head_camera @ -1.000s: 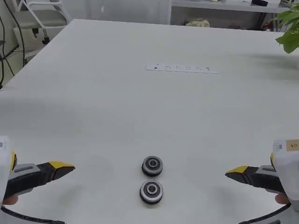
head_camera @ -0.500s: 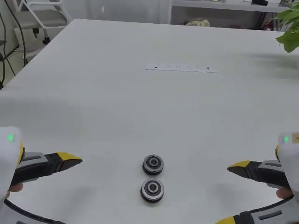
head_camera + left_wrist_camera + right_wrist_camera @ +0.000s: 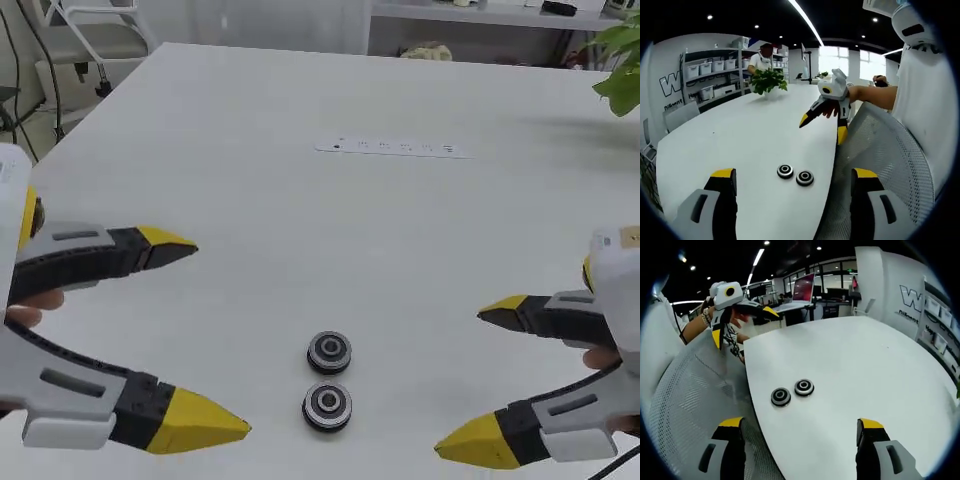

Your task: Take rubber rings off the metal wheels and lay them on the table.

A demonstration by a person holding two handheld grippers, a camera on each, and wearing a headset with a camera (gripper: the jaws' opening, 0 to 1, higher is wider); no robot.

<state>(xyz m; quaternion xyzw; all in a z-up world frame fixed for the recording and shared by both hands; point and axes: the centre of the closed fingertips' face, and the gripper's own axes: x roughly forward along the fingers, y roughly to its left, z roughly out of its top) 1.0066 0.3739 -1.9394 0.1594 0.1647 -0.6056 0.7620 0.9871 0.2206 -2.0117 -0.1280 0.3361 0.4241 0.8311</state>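
The left gripper (image 3: 220,337) comes in from the left edge of the head view, held level over the table (image 3: 300,220) and pointing right, with its yellow-tipped jaws spread wide, one above the other in the picture, and nothing between them. A fingertip of the left hand (image 3: 25,305) shows against its body. The right gripper (image 3: 458,383) mirrors it from the right edge, pointing left, its jaws likewise parted and bare, with the right hand (image 3: 600,356) behind it. The two metal wheels (image 3: 328,378) lie flat on the table between the grippers and apart from both, one just beyond the other near the front edge, almost touching. Each wears its dark rubber ring (image 3: 311,353) around the rim. In each gripper view the pair of wheels sits ahead between that gripper's open jaws, and the opposite gripper hangs in the air past the table edge, above a mesh chair back (image 3: 880,145). A white socket strip (image 3: 392,148) lies farther up the table, and a leafy plant (image 3: 620,70) shows at the far right corner. Half a second ago only one jaw of each gripper reached into the head view, low at the sides; now both jaws of each show, higher and farther in toward the wheels. The wheels lie as they did then.
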